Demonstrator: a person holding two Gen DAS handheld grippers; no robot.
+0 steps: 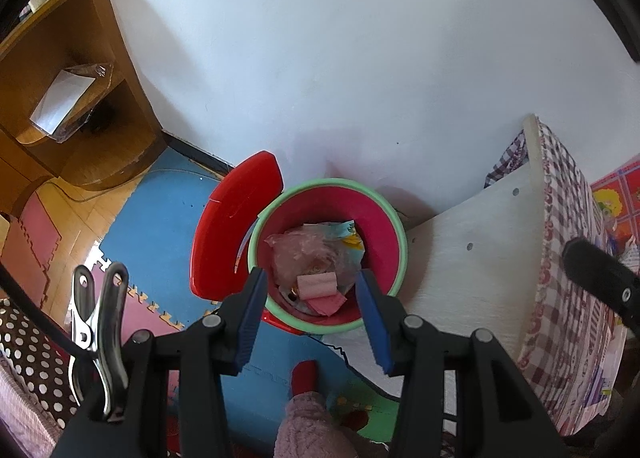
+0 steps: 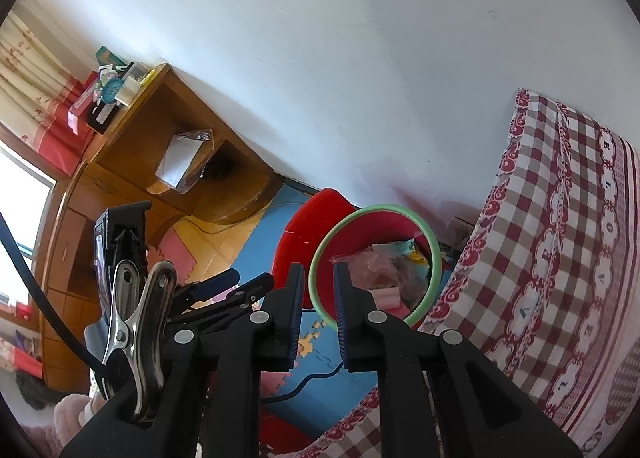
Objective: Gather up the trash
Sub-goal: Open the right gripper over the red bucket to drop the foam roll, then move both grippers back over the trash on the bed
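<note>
The left gripper (image 1: pixel 310 314) points steeply down over the trash bin (image 1: pixel 394 230), its 2 blue pads spread with nothing between them. The right gripper (image 2: pixel 316 314) also tilts downward, jaws a narrow gap apart and empty, aimed at the bin's green rim. The bin stands on the blue floor mat (image 1: pixel 160 214), close to the white wall (image 1: pixel 340 58), wedged between its raised red lid (image 1: pixel 236 218) and a checked bed cover (image 2: pixel 552 258). Inside lie pink paper (image 1: pixel 320 290) and crumpled wrappers (image 1: pixel 316 254); what sits deeper is hidden. A wooden cabinet (image 1: pixel 60 106) stands farther off.
</note>
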